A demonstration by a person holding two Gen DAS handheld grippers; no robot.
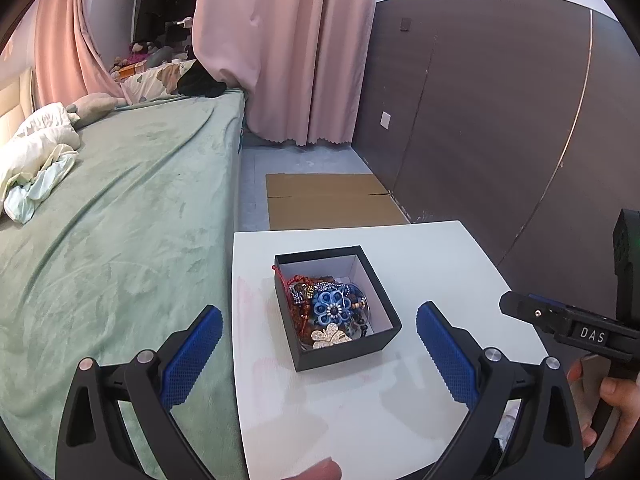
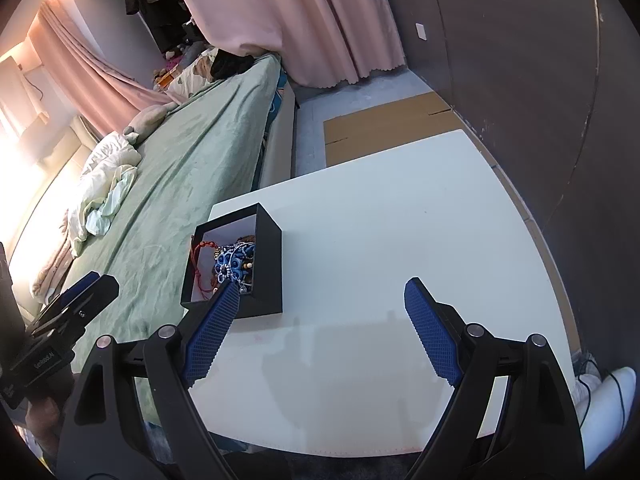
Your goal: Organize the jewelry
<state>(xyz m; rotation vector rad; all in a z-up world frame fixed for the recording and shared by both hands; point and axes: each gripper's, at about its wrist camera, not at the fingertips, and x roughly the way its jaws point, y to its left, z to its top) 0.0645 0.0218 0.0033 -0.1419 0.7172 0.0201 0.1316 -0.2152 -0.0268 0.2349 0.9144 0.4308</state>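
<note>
- The left claw point(image 1: 319, 354) is spread wide with nothing between its blue pads; it hangs over the near part of the white desk point(image 1: 440, 264), aimed at the black box.
- The right claw point(image 2: 314, 326) is likewise spread wide and empty, above bare desk to the right of the box; its left pad crosses the box's near corner in the right wrist view, though contact cannot be told from here.
- A hand point(image 1: 612, 412) grips the right tool's handle at the right edge of the left wrist view.
- The black box point(image 1: 336, 306), open-topped with a white lining, stands on the desk toward the bed side.
- The jewelry point(image 1: 330, 312) lies heaped inside it: a blue flower-shaped piece point(image 1: 330, 309) on top, a pale gold flower piece point(image 1: 329, 337) at the near wall, a red cord point(image 2: 204, 258) and dark beads toward the bed side.
- A bed point(image 1: 120, 240) under a green cover runs along the desk's left.
- Flat cardboard point(image 1: 332, 200) lies on the floor beyond the desk.
- Pink curtains point(image 1: 288, 48) hang at the far end, beside a dark panelled wall point(image 1: 500, 100).
</note>
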